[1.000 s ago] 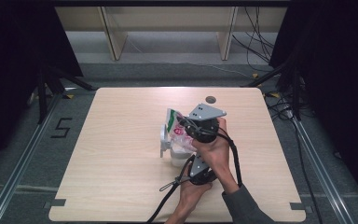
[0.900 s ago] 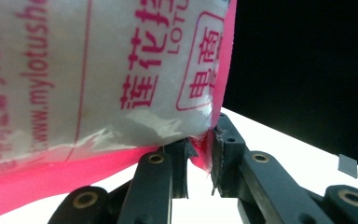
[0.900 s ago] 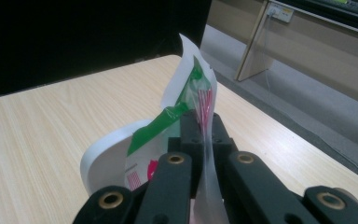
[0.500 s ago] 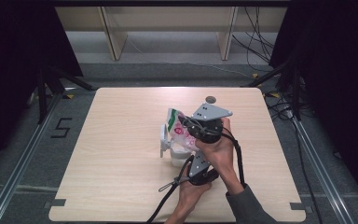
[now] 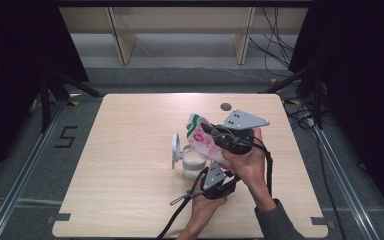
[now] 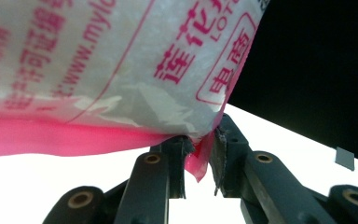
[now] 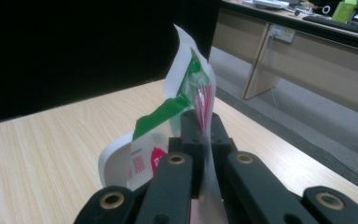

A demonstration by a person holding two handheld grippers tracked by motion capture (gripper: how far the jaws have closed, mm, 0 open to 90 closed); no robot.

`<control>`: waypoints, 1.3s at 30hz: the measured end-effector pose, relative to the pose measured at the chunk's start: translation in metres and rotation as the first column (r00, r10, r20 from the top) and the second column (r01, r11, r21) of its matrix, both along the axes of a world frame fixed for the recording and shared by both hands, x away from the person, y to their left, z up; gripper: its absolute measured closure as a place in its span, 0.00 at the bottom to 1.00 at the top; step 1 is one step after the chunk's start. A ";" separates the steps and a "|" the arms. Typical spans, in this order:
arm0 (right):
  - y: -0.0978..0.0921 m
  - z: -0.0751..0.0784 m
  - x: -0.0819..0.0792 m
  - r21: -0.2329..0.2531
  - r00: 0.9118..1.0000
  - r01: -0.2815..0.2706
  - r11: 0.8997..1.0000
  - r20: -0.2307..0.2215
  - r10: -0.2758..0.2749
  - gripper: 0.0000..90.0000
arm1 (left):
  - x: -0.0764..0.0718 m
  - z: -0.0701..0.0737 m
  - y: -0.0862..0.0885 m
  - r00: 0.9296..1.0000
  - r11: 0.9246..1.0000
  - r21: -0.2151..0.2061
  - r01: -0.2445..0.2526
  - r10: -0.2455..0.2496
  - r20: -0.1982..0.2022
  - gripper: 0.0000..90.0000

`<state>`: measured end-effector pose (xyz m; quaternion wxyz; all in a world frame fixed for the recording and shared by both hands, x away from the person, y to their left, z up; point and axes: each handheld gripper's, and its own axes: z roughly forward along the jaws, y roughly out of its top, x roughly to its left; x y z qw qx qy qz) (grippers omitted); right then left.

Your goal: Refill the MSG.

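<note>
Plastic bag [image 5: 203,139], white with pink print and a green strip, was held tilted above the table's [image 5: 130,145] middle. Right gripper [image 5: 219,134] pinched the bag's upper part, jaws pressed together on the film. Left gripper [image 5: 211,172] nipped the pink bottom corner. White cup [image 5: 189,159] sat right under the bag, partly blocked by it. Small dark disc [image 5: 225,106] lay near the far edge, well apart.

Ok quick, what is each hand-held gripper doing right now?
Left hand-held gripper: shut on the pink bottom corner of the bag.
Right hand-held gripper: shut on the bag's upper edge, holding it above a white cup.
</note>
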<state>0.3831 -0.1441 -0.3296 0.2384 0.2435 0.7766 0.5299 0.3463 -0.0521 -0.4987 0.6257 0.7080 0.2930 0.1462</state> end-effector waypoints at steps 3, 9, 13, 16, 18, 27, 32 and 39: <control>-0.003 0.001 -0.003 0.017 1.000 0.000 1.000 -0.007 0.000 1.00 | 0.000 0.001 0.002 1.000 1.000 0.008 -0.003 0.003 -0.005 0.83; -0.014 0.003 -0.009 0.048 1.000 -0.011 0.999 -0.006 0.011 1.00 | -0.001 -0.001 0.003 1.000 1.000 0.012 -0.004 0.004 -0.015 0.81; -0.024 0.003 -0.010 0.070 1.000 -0.020 0.997 0.004 0.020 1.00 | -0.002 -0.001 0.004 1.000 1.000 0.030 -0.009 0.009 -0.017 0.80; -0.029 0.003 -0.013 0.086 1.000 -0.009 0.996 -0.003 0.009 1.00 | -0.003 -0.002 0.004 1.000 0.999 0.034 -0.011 0.012 -0.019 0.78; -0.032 0.003 -0.014 0.089 1.000 -0.001 0.996 0.010 0.000 1.00 | -0.003 -0.002 0.004 1.000 0.999 0.033 -0.009 0.009 -0.025 0.78; -0.039 0.002 -0.018 0.103 1.000 0.002 0.995 0.003 -0.002 1.00 | -0.005 -0.002 0.006 1.000 0.998 0.056 -0.001 0.002 -0.018 0.78; -0.044 0.003 -0.019 0.104 1.000 0.003 0.995 0.009 -0.004 1.00 | -0.008 -0.002 0.007 0.999 0.998 0.059 0.007 -0.005 -0.033 0.77; -0.051 0.001 -0.020 0.136 1.000 0.001 0.991 -0.012 0.001 1.00 | -0.011 -0.004 0.009 0.999 0.998 0.061 0.007 -0.004 -0.035 0.74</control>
